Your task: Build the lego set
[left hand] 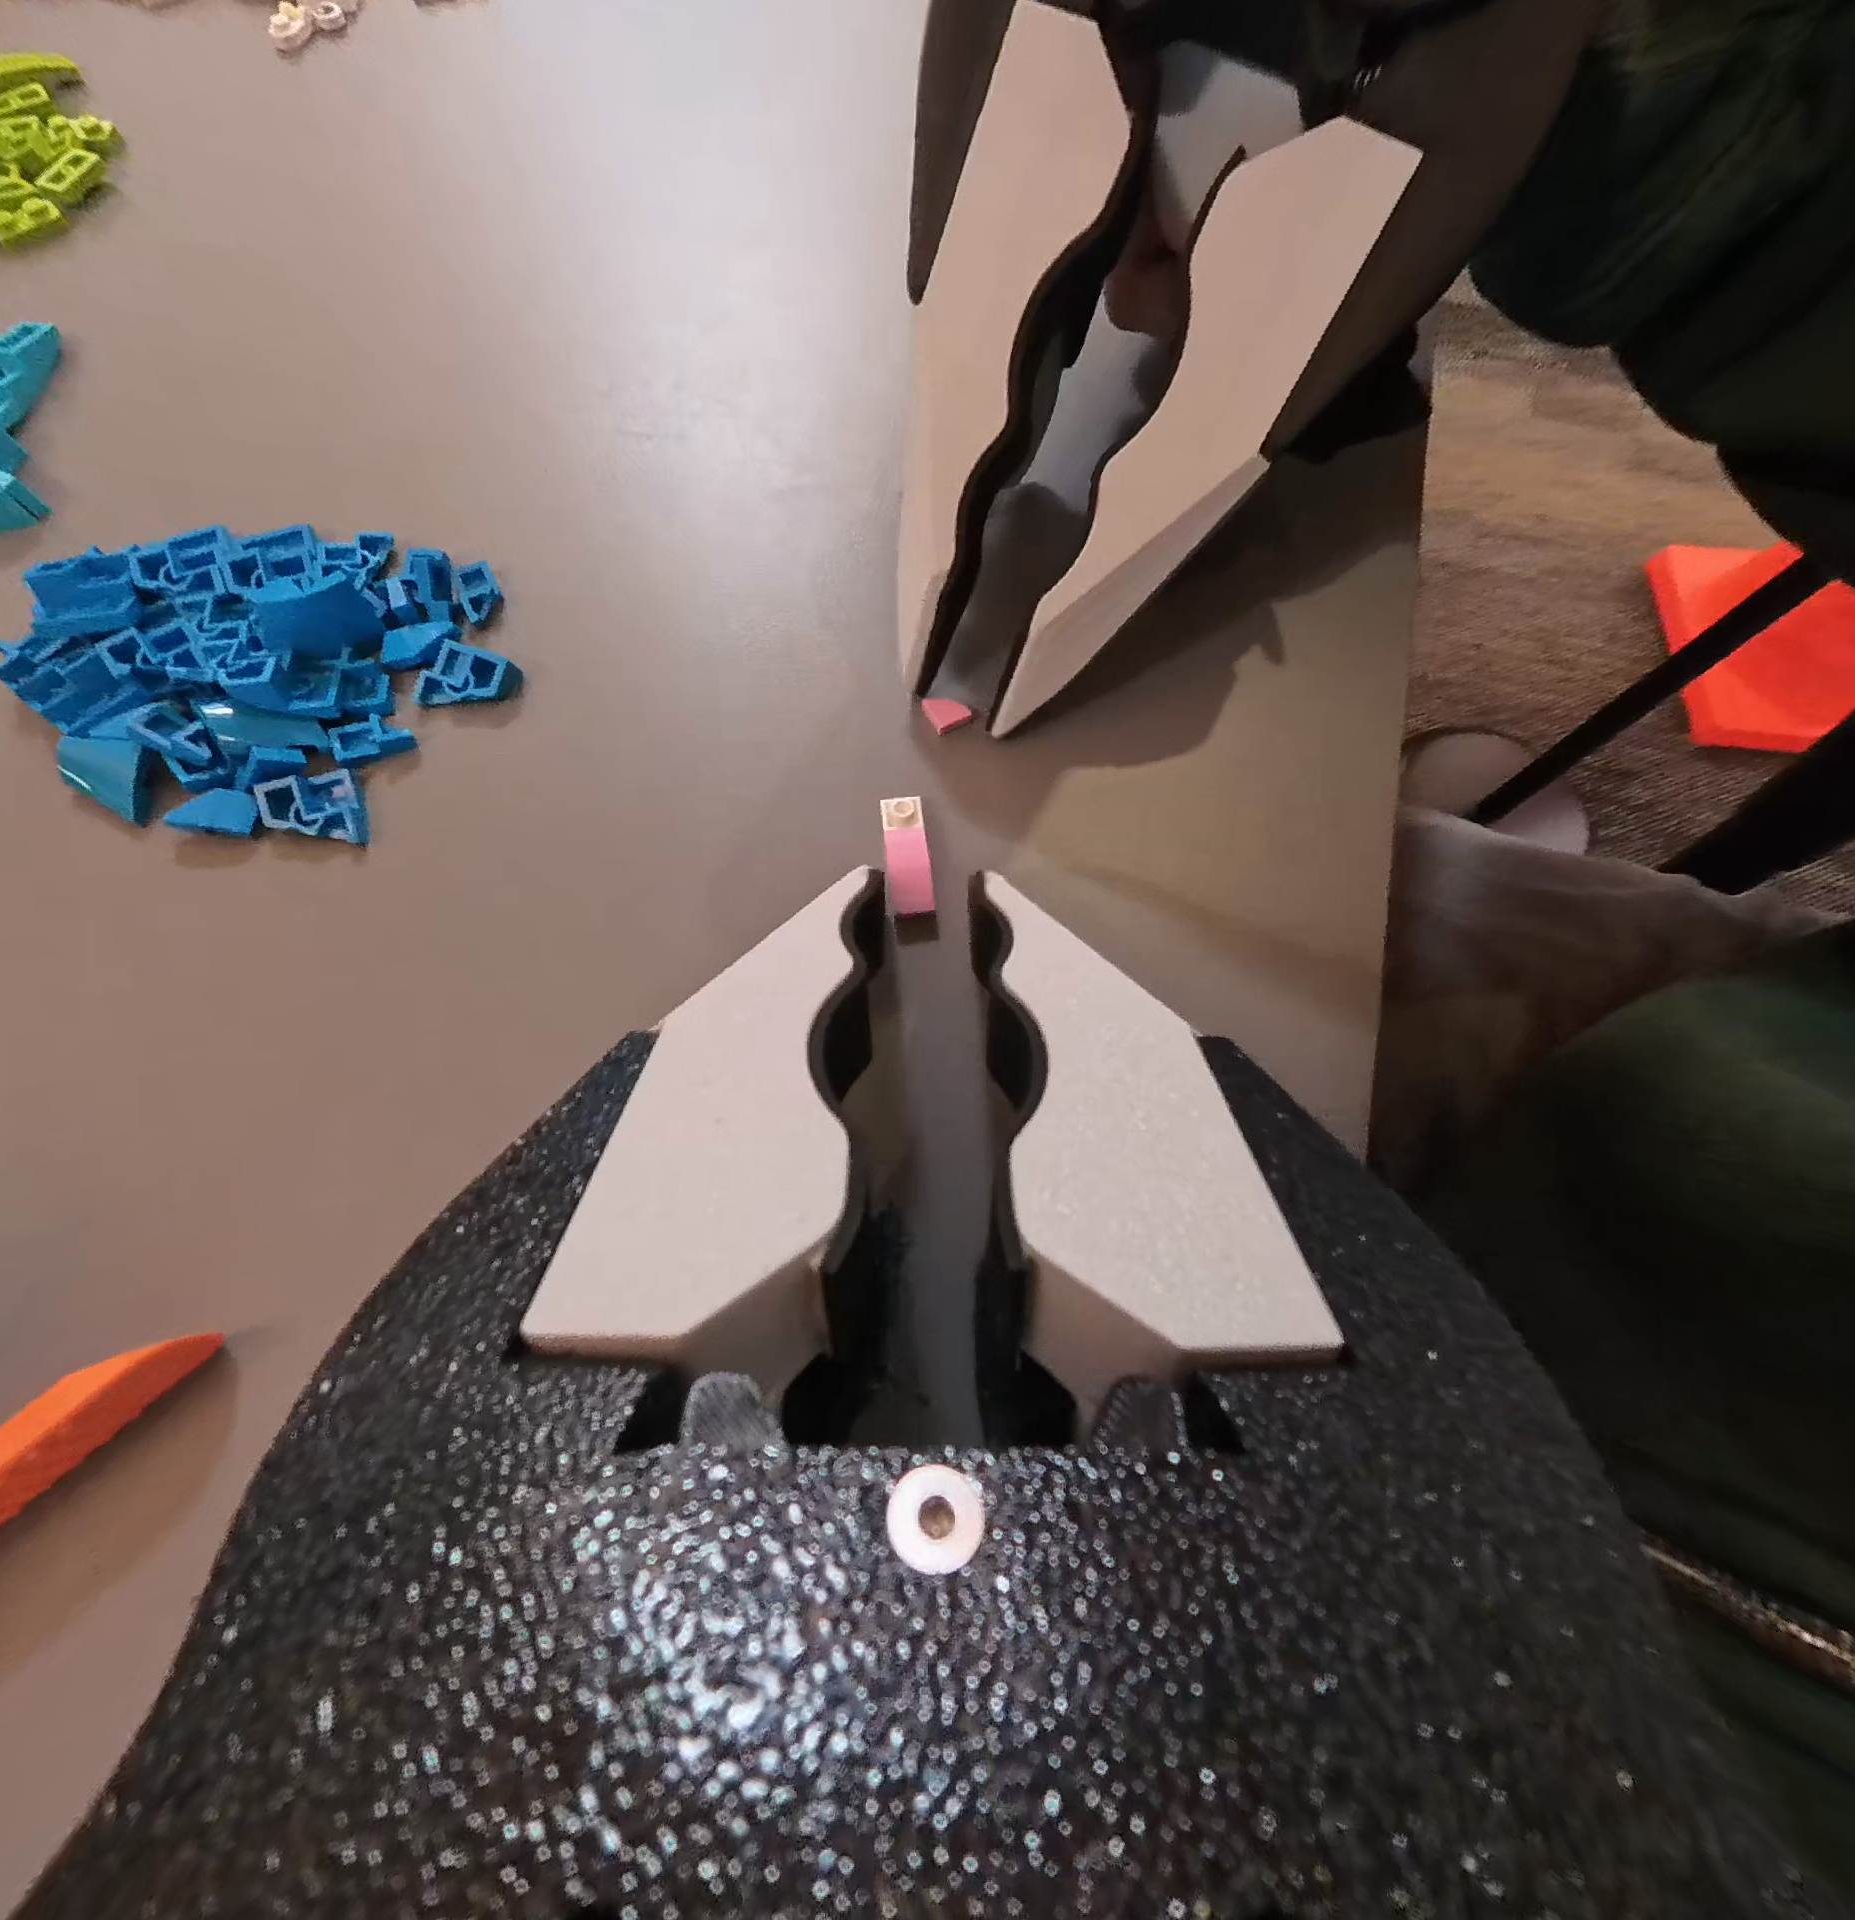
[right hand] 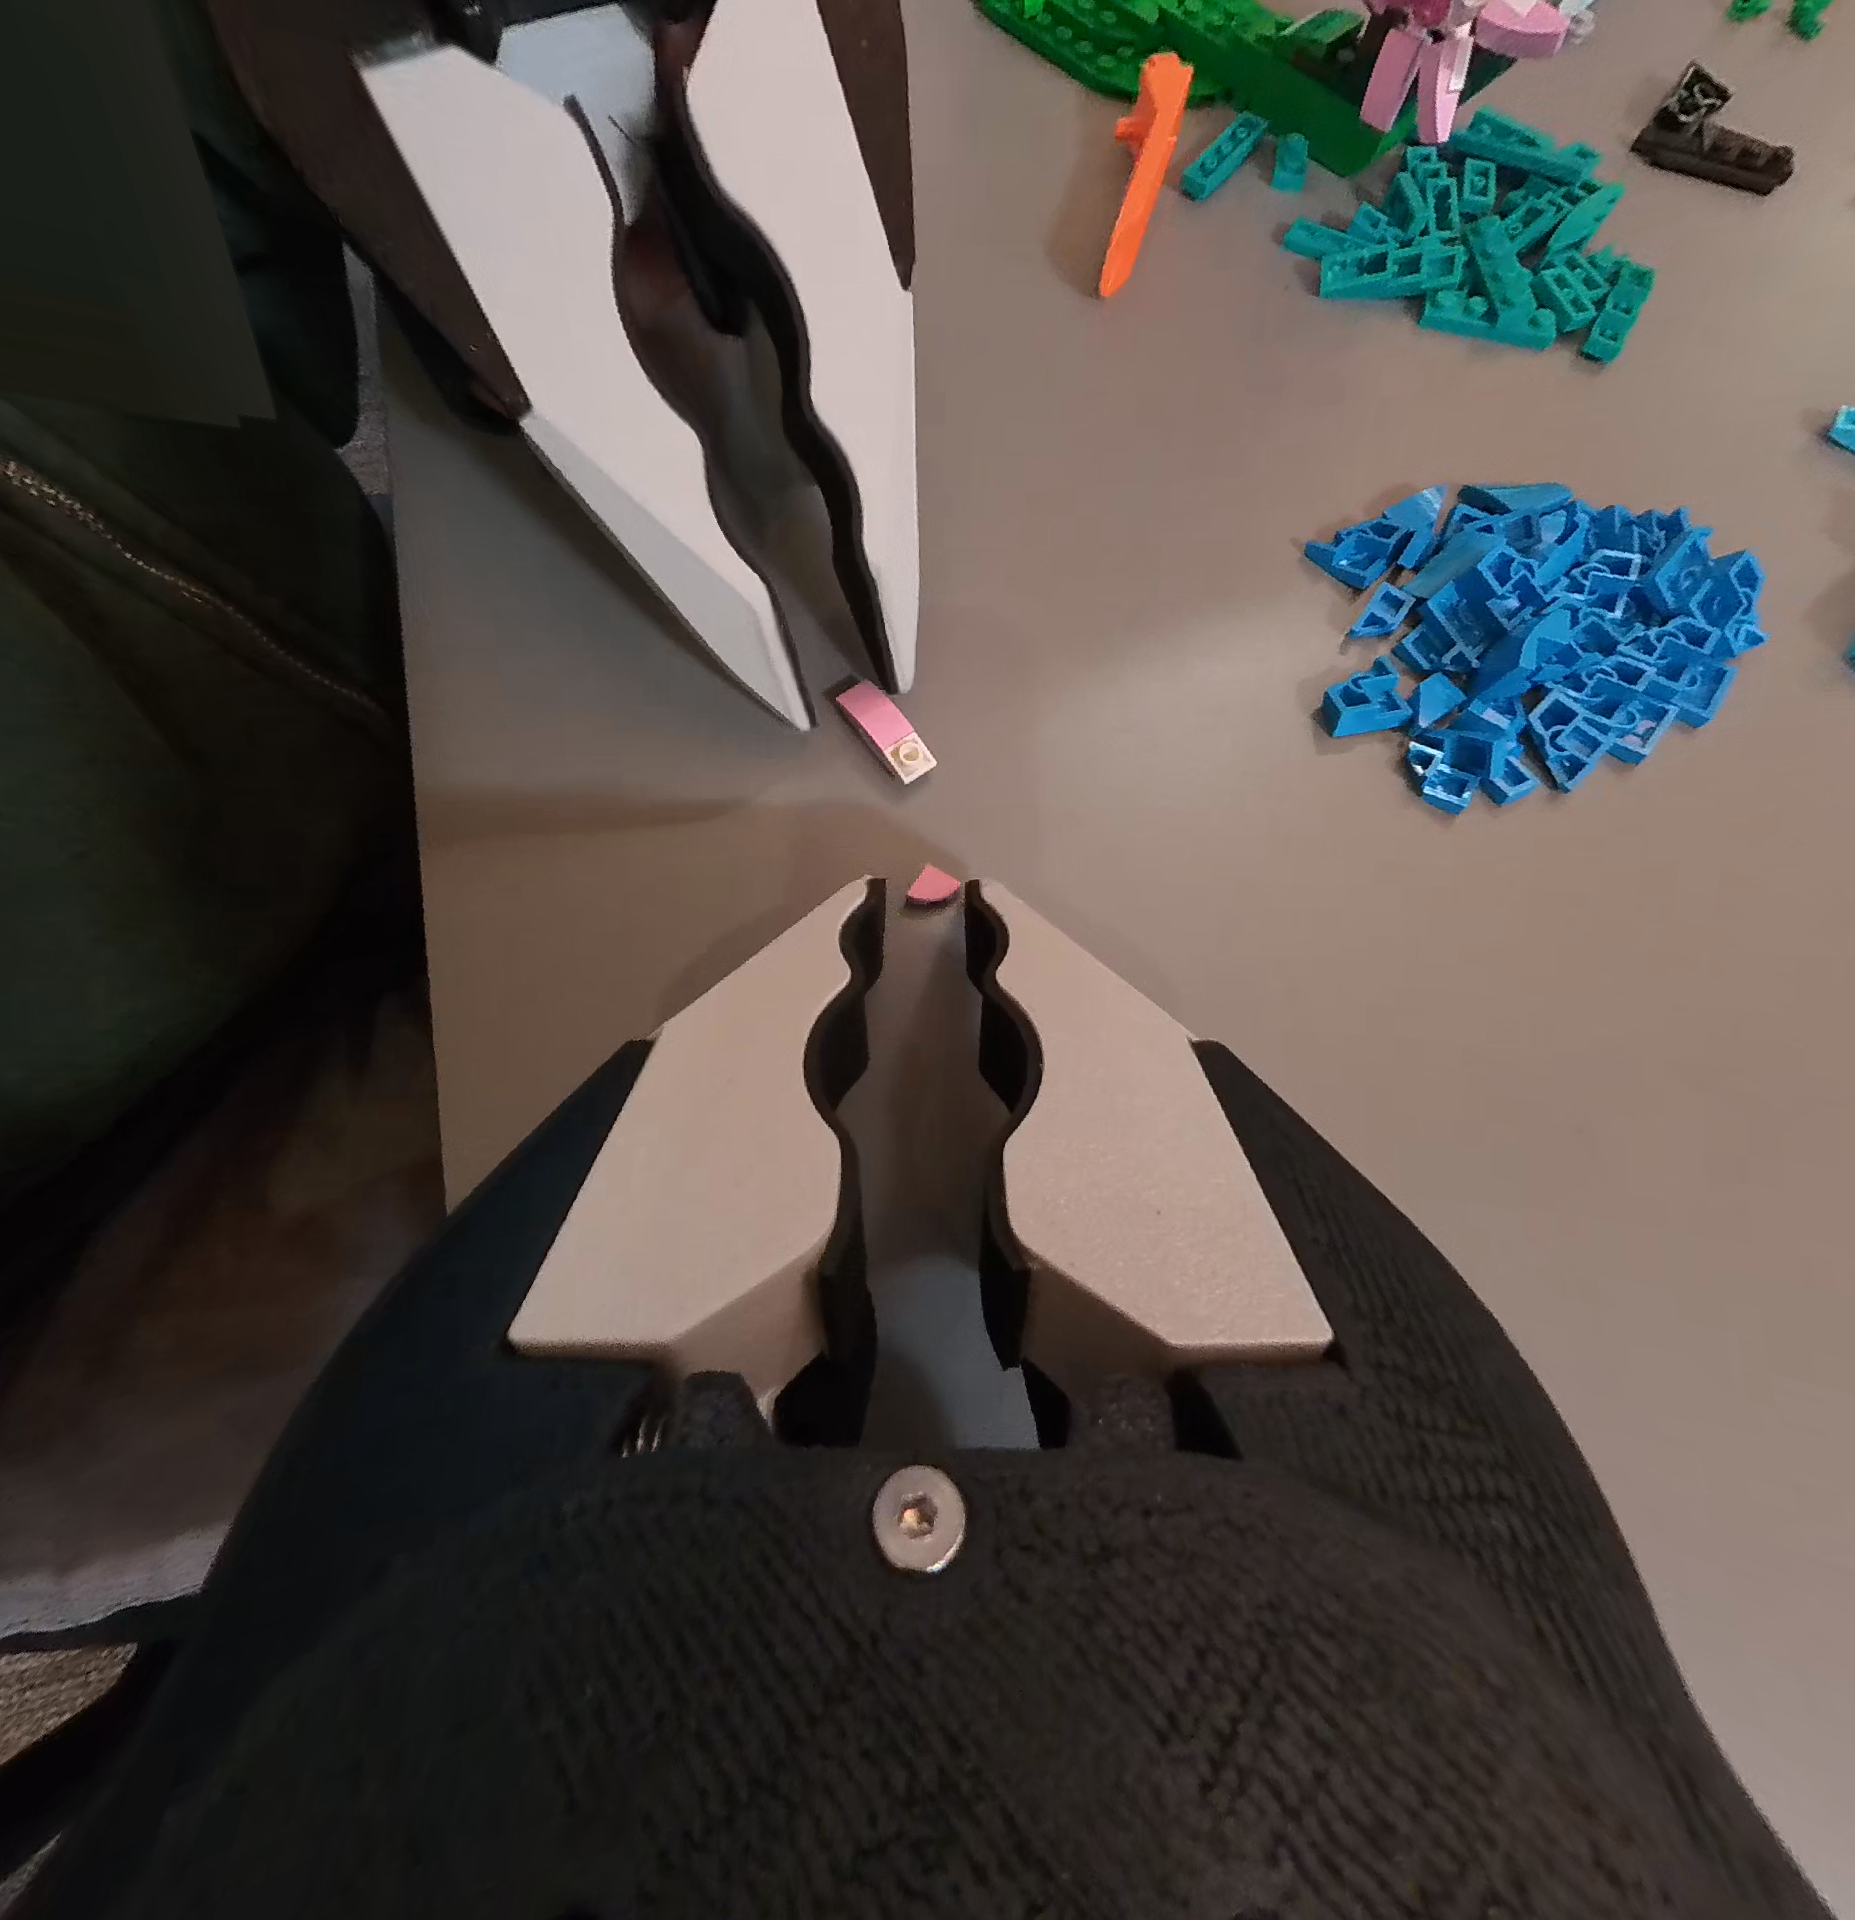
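Near the table's (left hand: 590, 416) right edge, your left tongs (left hand: 928, 883) grip a pink piece with a tan stud (left hand: 910, 862) while your right tongs (right hand: 923, 888) pinch a small pink piece (right hand: 928, 885); line them up squarely before pressing together.

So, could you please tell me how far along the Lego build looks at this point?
Partly done: a green base with a pink figure is already assembled. In hand: the left hand-held gripper has a pink curved piece with a tan stud end at its tips, and the right hand-held gripper has a small pink piece at its tips. Left: the blue pile and teal pile lie loose.
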`<state>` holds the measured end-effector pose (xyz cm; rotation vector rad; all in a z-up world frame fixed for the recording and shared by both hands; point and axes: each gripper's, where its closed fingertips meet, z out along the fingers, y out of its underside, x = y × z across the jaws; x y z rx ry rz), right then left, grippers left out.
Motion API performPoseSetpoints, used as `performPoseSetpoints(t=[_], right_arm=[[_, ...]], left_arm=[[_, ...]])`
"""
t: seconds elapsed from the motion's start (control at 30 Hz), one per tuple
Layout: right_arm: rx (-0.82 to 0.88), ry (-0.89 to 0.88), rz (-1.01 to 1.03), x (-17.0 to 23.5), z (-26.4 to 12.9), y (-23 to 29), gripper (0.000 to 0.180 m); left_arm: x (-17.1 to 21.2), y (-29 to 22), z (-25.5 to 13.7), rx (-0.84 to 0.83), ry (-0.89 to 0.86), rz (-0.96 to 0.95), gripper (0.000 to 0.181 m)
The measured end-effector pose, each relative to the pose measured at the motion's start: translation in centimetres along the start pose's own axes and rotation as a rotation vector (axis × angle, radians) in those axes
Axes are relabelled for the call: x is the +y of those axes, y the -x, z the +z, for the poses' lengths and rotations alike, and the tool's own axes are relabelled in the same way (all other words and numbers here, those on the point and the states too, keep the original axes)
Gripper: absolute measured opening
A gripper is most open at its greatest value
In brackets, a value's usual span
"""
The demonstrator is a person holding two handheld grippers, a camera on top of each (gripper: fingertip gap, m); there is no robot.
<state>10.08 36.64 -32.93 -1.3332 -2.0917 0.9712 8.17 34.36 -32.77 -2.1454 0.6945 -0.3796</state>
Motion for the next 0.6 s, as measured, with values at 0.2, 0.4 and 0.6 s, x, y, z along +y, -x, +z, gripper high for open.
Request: performPoseSetpoints(t=[0.2,0.4,0.6], right_arm=[[-0.002,-0.002,-0.016,-0.08,0.09,-0.12,0.016],[-0.020,0.000,-0.017,-0.07,0.13,0.06,0.013],[-0.021,0.001,-0.015,-0.05,0.14,0.05,0.009]], left_arm=[[-0.03,0.19,0.08,-0.009,0.003,0.011,0.008],[-0.03,0.21,0.09,-0.009,0.004,0.011,0.006],[-0.03,0.20,0.09,-0.006,0.004,0.015,0.006]])
